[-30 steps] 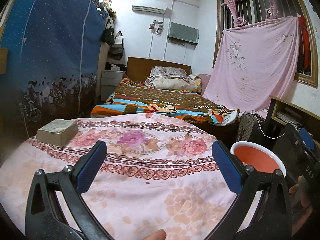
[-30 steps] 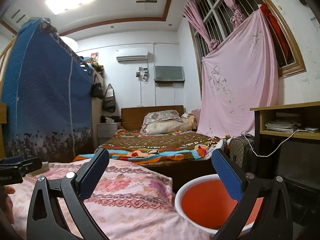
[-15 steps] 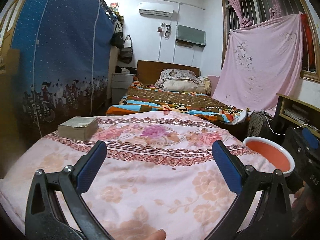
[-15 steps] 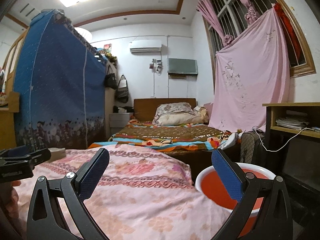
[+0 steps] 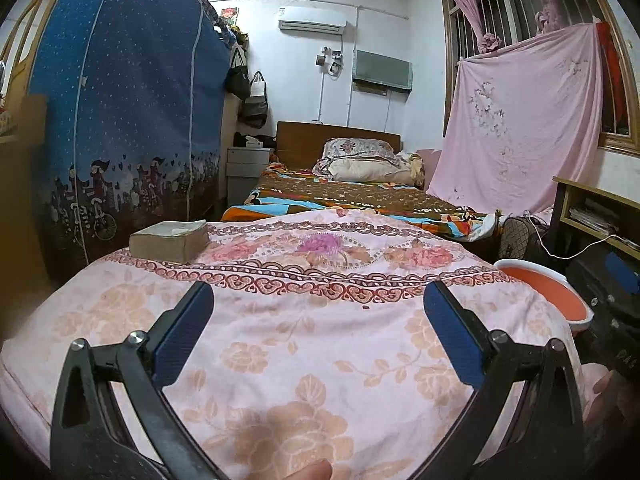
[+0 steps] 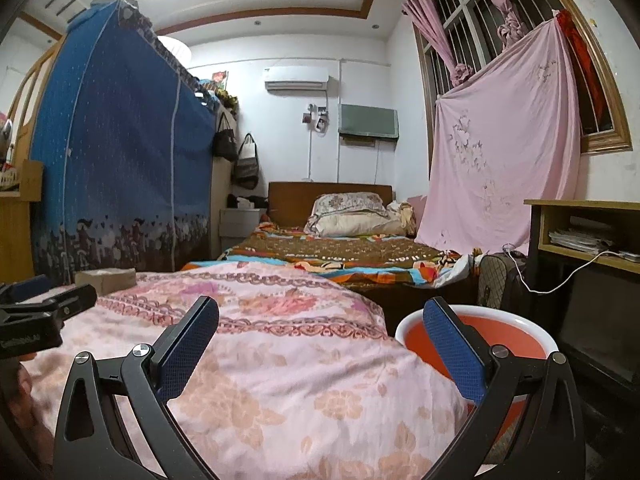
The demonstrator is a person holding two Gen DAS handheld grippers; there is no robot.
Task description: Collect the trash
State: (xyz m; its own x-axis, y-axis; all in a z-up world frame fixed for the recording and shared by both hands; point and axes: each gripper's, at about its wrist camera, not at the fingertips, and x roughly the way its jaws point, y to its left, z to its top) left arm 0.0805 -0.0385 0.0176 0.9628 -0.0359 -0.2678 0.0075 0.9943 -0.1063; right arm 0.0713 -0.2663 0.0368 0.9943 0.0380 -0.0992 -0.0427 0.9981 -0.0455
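Both hand-held grippers hang over the near end of the pink floral bedspread (image 5: 320, 340), jaws spread wide and holding nothing. The only loose item on the bedspread is a squat tan paper-wrapped block (image 5: 170, 240), possibly a pack of tissue paper; whether it counts as trash cannot be told, and no other litter shows.

Taking the orange basin (image 6: 480, 344) as landmark, white-rimmed and round, standing beside the bedspread's right edge: the right hand-held gripper (image 6: 320, 344) sits just beside it, its right finger overlapping the rim in view. The left hand-held gripper (image 5: 320, 336) is farther from the basin, and the block lies farther still, at the bedspread's far-left corner.

So the block lies ahead and to the left of the left hand-held gripper, the nearer of the two. Its long axis runs roughly across the view, so the jaws would likely close across its short side.

The cloth is soft and quilted; the basin looks like smooth plastic.
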